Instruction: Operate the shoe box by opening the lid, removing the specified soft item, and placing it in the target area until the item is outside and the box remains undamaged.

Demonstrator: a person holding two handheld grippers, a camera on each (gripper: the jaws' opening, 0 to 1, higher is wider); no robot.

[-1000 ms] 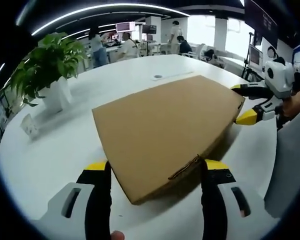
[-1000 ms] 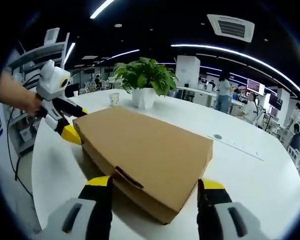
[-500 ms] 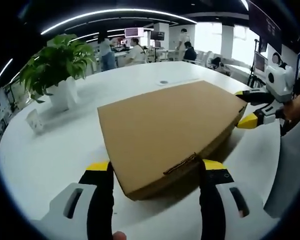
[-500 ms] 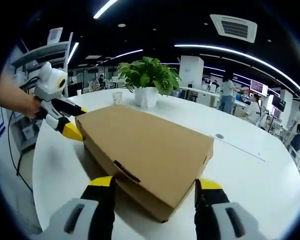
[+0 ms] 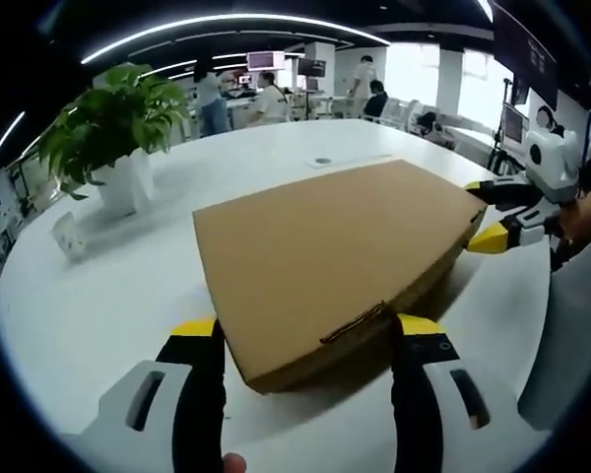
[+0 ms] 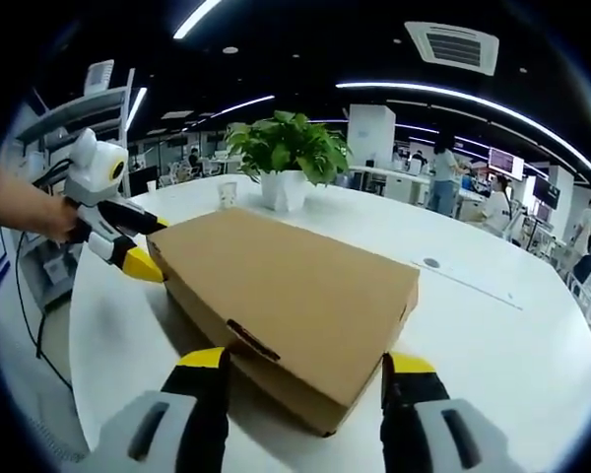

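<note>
A closed brown cardboard shoe box (image 5: 335,251) lies flat on the white round table (image 5: 98,296), lid down. My left gripper (image 5: 305,330) is open, and its yellow-tipped jaws straddle the box's near corner. At the far right corner my right gripper (image 5: 485,212) is held by a hand, one jaw above the lid edge and one below. In the right gripper view the same box (image 6: 286,291) sits between my open right gripper (image 6: 305,363) jaws. The left gripper (image 6: 150,246) is at the box's far left end. The soft item is hidden.
A potted green plant (image 5: 108,128) in a white pot stands on the table beyond the box, also in the right gripper view (image 6: 286,153). A small white cup (image 6: 227,194) sits near it. A small round disc (image 6: 430,263) lies on the table. People stand at distant desks.
Both views have shifted slightly with the hands. The box lies in the same place with its lid shut, and both grippers stay open at its ends.
</note>
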